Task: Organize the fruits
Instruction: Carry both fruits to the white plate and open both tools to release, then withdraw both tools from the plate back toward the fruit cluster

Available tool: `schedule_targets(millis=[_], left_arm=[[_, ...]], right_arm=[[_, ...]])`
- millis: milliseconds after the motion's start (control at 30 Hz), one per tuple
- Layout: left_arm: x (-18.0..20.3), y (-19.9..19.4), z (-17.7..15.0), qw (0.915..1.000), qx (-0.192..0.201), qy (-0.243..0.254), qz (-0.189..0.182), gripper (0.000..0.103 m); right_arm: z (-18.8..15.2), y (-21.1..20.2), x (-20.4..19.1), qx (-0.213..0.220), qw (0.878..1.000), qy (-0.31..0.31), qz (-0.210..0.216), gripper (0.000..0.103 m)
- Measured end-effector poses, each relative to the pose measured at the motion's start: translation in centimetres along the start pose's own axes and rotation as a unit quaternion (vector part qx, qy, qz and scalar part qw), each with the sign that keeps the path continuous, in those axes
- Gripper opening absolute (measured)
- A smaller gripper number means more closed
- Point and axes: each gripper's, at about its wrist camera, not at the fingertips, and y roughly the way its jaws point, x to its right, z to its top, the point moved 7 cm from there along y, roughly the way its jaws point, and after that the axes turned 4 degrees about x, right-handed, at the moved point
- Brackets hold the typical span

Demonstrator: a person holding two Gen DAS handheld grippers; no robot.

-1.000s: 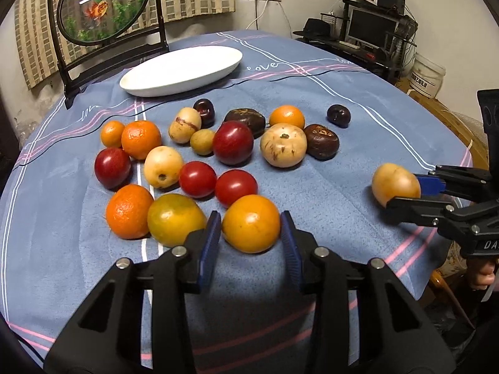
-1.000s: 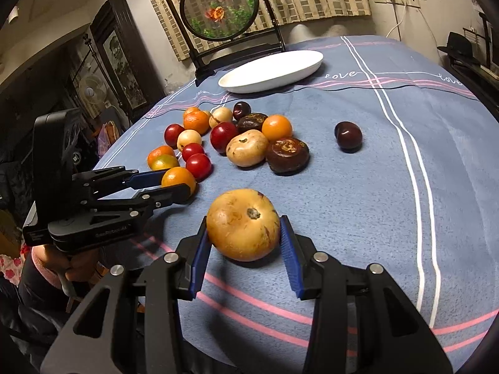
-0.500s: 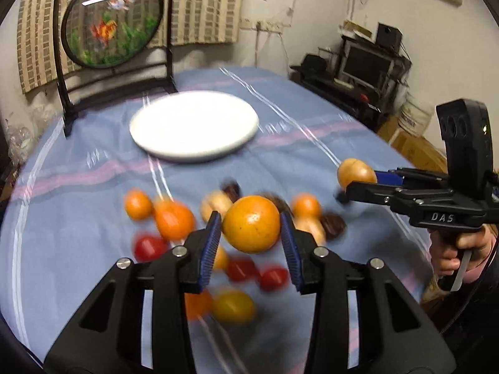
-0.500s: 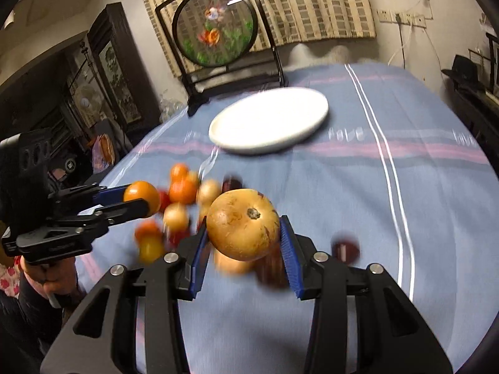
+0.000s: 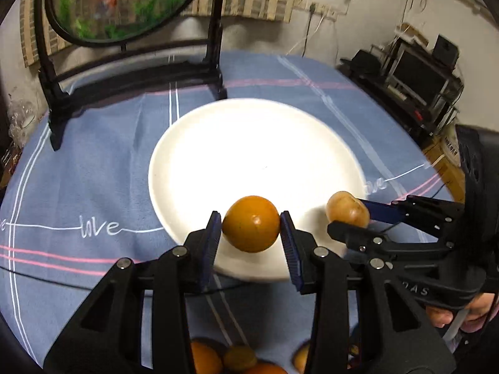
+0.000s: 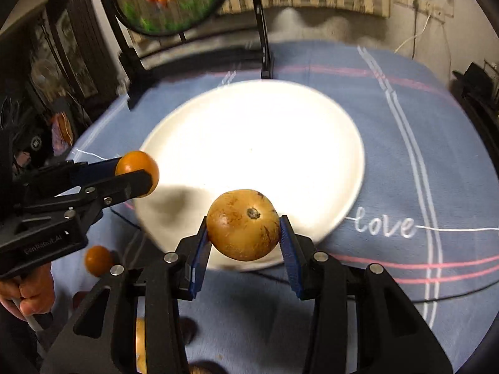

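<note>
While both fruits hang gripped above it, white plate lies bare.

Brown-speckled fruit in right gripper (over white plate)

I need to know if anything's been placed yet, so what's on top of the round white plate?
Nothing rests on the round white plate; its visible surface is bare. The left gripper holds a smooth orange fruit and the right gripper a speckled tan fruit above its near rim, which they hide.
</note>
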Motion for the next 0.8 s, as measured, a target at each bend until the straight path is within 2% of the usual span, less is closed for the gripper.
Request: schedule_targets(millis=[167,367,433,467,500,533,667,800], left_arm=[[-0.4,2.4,-0.4,0.9995,-0.026,0.013,0.009,0.039],[-0.2,3.9,-0.8,0.9989,-0.031,0.027,0.02,0.041],[-0.1,3.8,-0.7,0.9986,-0.028,0.032,0.032,0.049],[-0.3,3.6,-0.6,0.9981,-0.023,0.033,0.047,0.06],[-0.6,3.0,-0.4,0.9974,-0.01,0.033,0.063,0.072],[-0.8,2.5,-0.1,0.9976,0.0,0.03,0.062,0.075],[-1.5,-1.9,-0.1,0.9986,0.033,-0.001,0.041,0.084],[-1.2,-7.5,-2.2,0.9968,0.071,-0.004,0.037,0.087]], right_arm=[[0.2,2.0,0.2,-0.017,1.0,-0.015,-0.011,0.043],[0.1,2.8,0.1,-0.018,0.999,-0.03,-0.023,0.044],[0.3,3.0,0.0,-0.017,0.999,-0.032,-0.024,0.048],[0.5,2.8,0.1,-0.013,0.999,-0.035,-0.029,0.049],[0.6,2.4,0.1,-0.004,0.999,-0.039,-0.033,0.049],[0.6,1.9,0.1,0.003,0.999,-0.04,-0.033,0.049],[0.6,-2.5,-0.4,0.049,0.998,-0.039,-0.024,0.05],[-2.1,-8.8,-1.0,0.102,0.994,-0.036,-0.008,0.052]])
